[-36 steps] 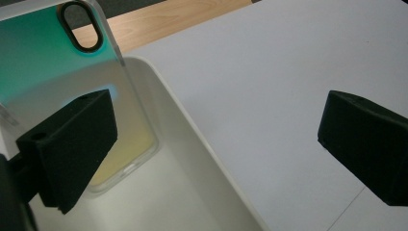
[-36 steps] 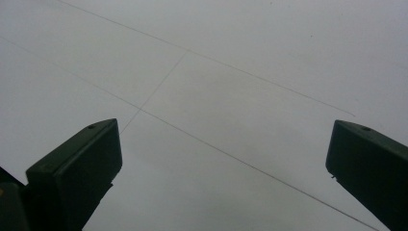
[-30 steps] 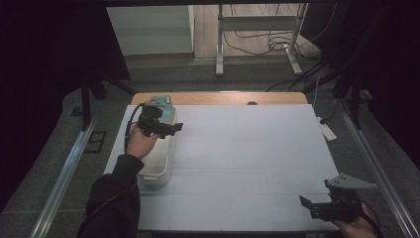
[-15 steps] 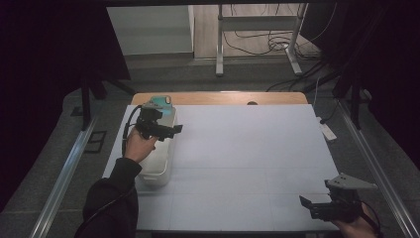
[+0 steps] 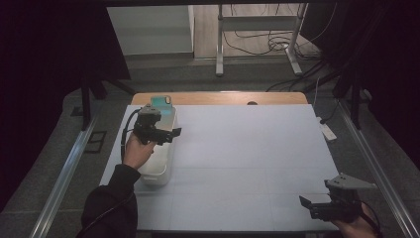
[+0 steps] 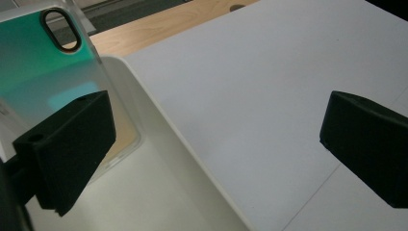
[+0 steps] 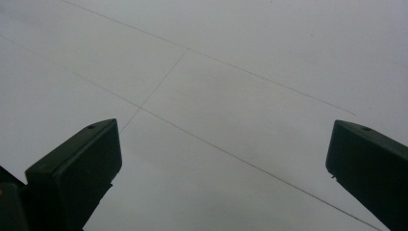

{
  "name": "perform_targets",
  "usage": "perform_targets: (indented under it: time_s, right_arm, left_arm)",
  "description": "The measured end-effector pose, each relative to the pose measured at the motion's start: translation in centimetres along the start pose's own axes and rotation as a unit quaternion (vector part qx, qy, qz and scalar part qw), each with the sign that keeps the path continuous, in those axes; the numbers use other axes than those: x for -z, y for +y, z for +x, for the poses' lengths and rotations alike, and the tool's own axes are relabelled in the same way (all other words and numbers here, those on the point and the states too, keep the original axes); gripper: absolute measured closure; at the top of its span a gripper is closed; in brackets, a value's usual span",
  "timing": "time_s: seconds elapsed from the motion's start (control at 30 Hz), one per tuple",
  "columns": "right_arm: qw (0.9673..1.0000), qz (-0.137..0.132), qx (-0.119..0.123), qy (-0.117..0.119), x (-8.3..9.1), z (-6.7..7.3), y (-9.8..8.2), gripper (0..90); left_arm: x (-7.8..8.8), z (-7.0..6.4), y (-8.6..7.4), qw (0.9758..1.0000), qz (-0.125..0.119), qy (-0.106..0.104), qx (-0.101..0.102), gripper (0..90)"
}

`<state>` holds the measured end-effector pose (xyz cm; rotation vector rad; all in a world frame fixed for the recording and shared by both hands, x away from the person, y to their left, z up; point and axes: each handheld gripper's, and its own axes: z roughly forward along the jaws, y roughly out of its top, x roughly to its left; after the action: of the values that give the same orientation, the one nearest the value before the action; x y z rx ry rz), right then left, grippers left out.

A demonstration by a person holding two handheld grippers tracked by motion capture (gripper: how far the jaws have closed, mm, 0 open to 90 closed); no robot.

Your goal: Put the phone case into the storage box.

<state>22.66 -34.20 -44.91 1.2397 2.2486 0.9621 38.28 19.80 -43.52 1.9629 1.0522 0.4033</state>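
A white rectangular bin (image 5: 159, 171) lies along the left side of the white table (image 5: 247, 148). A teal phone case (image 5: 161, 101) with a clear rim leans at the bin's far end; in the left gripper view the phone case (image 6: 38, 72) stands just beyond the left jaw. My left gripper (image 5: 168, 133) hovers over the bin's far half, open and holding nothing, its jaws straddling the bin's right wall (image 6: 168, 130). My right gripper (image 5: 306, 203) sits low at the table's near right corner, open, with bare table (image 7: 221, 120) between its jaws.
A wooden strip (image 5: 223, 97) edges the table's far side. Beyond it are metal stand legs (image 5: 257, 29) and floor cables. A white power strip (image 5: 327, 131) lies off the right edge. Metal rails run along both sides.
My left gripper has drifted slightly toward the near side above the bin, still open. The right gripper has not moved.
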Motion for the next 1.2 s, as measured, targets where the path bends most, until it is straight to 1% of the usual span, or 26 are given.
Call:
perform_targets:
  time_s: [0.03,0.1,0.27,0.43,0.63,0.83,1.03,1.2]
  right_arm:
    - [1.0,0.0,0.0,0.0,0.0,0.0,0.0,0.0]
    - [1.0,0.0,0.0,0.0,0.0,0.0,0.0,0.0]
    - [1.0,0.0,0.001,0.0,0.0,0.0,0.0,0.0]
    - [1.0,-0.001,0.001,0.001,0.0,0.0,0.0,0.0]
    - [1.0,-0.002,0.002,0.001,0.1,0.0,0.0,0.0]
    - [1.0,-0.003,0.001,0.001,0.0,0.0,0.0,0.0]
    - [1.0,-0.002,0.001,0.001,0.1,0.0,0.0,0.0]
    - [1.0,-0.002,0.002,0.001,0.1,0.0,0.0,0.0]
  left_arm:
    - [0.1,-0.1,-0.1,1.0,0.001,0.001,0.002,0.0]
    - [0.2,-0.4,-0.2,1.0,0.002,-0.005,0.006,0.0]
    - [0.4,-0.9,-0.5,0.9999,0.0,-0.011,0.004,0.0]
    - [0.7,-1.3,-0.8,0.9998,-0.003,-0.02,0.007,0.0]
    - [1.2,-2.0,-1.3,0.9998,-0.01,-0.019,0.002,0.0]
    - [1.8,-2.3,-1.7,0.9997,-0.012,-0.021,0.005,0.0]
    - [2.5,-3.0,-2.1,0.9996,-0.011,-0.026,0.008,0.0]
    - [2.9,-3.5,-2.4,0.9997,-0.012,-0.02,0.002,0.0]
